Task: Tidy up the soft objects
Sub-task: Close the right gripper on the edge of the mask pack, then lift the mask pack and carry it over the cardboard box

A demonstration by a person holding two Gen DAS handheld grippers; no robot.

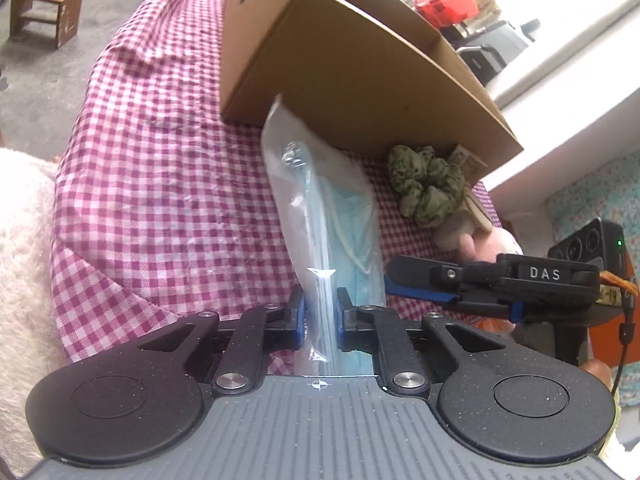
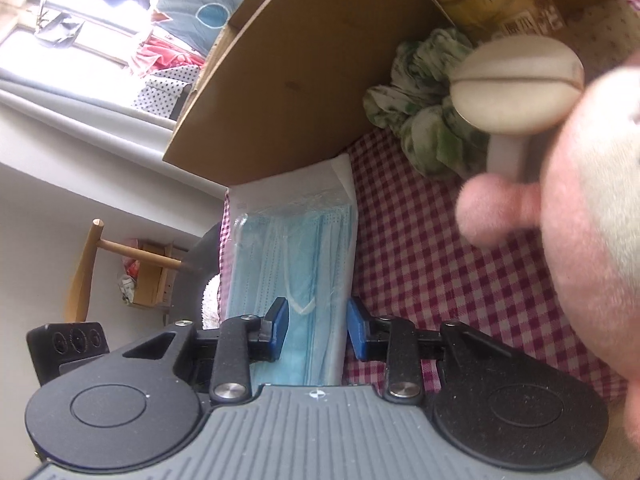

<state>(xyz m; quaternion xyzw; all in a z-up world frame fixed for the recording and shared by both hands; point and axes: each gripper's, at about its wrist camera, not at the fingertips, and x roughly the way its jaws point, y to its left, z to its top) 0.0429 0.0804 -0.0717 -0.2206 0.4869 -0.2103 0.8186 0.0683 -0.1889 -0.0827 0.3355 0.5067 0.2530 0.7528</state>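
My left gripper [image 1: 319, 312] is shut on a clear bag of blue face masks [image 1: 320, 208], held on edge above the checked cloth, its far end near the cardboard box [image 1: 340, 60]. My right gripper [image 2: 318, 330] is open, its jaws apart around the near end of the same bag [image 2: 296, 248]; it also shows in the left wrist view [image 1: 394, 276] beside the bag. A green mottled scrunchie [image 1: 428, 184] lies against the box; it also shows in the right wrist view [image 2: 420, 120]. A pink plush toy [image 2: 592, 220] lies close to the right.
The red-and-white checked cloth [image 1: 160, 184] covers the table. A yellow packet [image 2: 496, 0] leans on the box. A fluffy white cushion [image 1: 20, 260] is at left. A wooden stool [image 1: 44, 12] stands on the floor beyond.
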